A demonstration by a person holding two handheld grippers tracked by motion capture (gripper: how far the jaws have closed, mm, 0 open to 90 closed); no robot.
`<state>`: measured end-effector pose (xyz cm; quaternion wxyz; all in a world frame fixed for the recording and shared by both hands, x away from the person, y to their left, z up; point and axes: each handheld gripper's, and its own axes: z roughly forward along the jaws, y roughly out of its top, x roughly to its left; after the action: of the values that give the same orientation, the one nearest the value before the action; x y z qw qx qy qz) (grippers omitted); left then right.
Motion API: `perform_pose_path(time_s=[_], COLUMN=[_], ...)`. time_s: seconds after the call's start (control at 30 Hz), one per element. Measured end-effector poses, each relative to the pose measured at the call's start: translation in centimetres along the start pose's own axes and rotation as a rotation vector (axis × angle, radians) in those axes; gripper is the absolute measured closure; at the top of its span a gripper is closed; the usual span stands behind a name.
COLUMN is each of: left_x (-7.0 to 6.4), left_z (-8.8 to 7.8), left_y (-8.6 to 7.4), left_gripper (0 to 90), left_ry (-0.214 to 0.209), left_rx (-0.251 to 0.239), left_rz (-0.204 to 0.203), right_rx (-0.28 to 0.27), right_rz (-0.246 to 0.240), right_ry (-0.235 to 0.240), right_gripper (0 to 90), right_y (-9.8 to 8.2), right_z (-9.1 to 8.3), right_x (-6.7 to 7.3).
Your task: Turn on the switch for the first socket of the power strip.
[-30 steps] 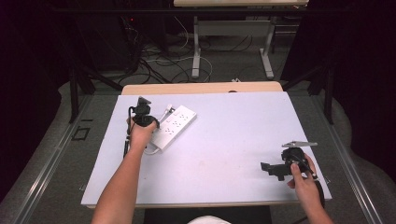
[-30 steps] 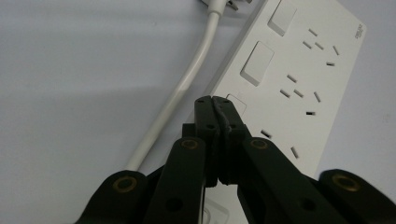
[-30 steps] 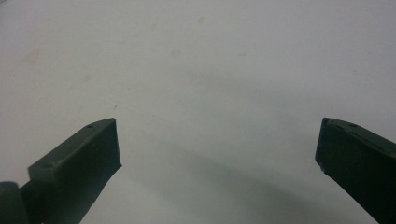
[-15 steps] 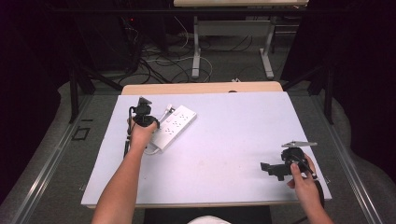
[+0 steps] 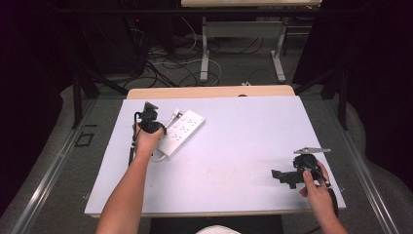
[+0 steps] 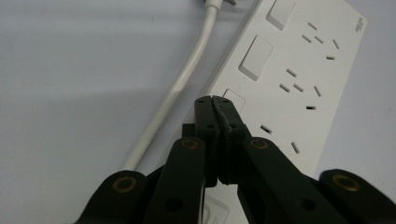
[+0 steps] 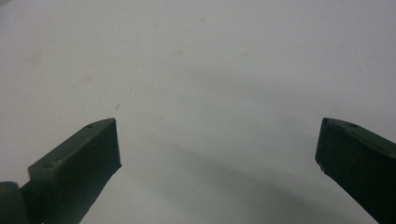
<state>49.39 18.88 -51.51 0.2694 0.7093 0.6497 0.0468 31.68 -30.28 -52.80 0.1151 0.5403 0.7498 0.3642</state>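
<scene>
A white power strip (image 5: 182, 131) lies at the table's far left, with several sockets and rocker switches on top (image 6: 299, 70). Its white cable (image 6: 182, 84) runs along its side. My left gripper (image 5: 154, 126) is shut, jaws pressed together with nothing between them. Its tips (image 6: 212, 100) rest at the edge of one switch (image 6: 236, 97) of the strip. My right gripper (image 5: 281, 176) hovers low over bare table near the front right. Its jaws stand wide open (image 7: 217, 149) and hold nothing.
The pale table top (image 5: 243, 136) stretches between the two hands. A wooden board edge (image 5: 209, 91) lies along its far side. Beyond it, on the floor, are cables and the legs of another desk (image 5: 204, 53).
</scene>
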Motion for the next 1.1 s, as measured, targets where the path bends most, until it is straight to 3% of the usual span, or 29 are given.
perform_pose_path(time_s=[0.17, 0.37, 0.63, 1.1], left_x=[0.0, -0.34, -0.11, -0.45], left_z=[-0.01, 0.21, 0.19, 0.18], left_y=[0.07, 0.07, 0.08, -0.04], left_gripper=[89.8, 90.0, 90.0, 90.0], left_ry=[-0.001, 0.027, 0.01, 0.036], left_rx=[0.009, 0.011, 0.013, -0.001], left_rz=[-0.002, 0.016, 0.008, 0.019], right_rx=[0.001, 0.0, 0.003, -0.007], right_rz=[0.001, 0.001, 0.007, 0.01], right_ry=[0.001, 0.002, 0.002, -0.001], right_gripper=[0.0, 0.0, 0.0, 0.0], right_y=[-0.01, -0.01, 0.04, -0.03], right_z=[0.01, -0.01, 0.01, -0.16], right_x=[0.0, 0.01, -0.07, -0.22])
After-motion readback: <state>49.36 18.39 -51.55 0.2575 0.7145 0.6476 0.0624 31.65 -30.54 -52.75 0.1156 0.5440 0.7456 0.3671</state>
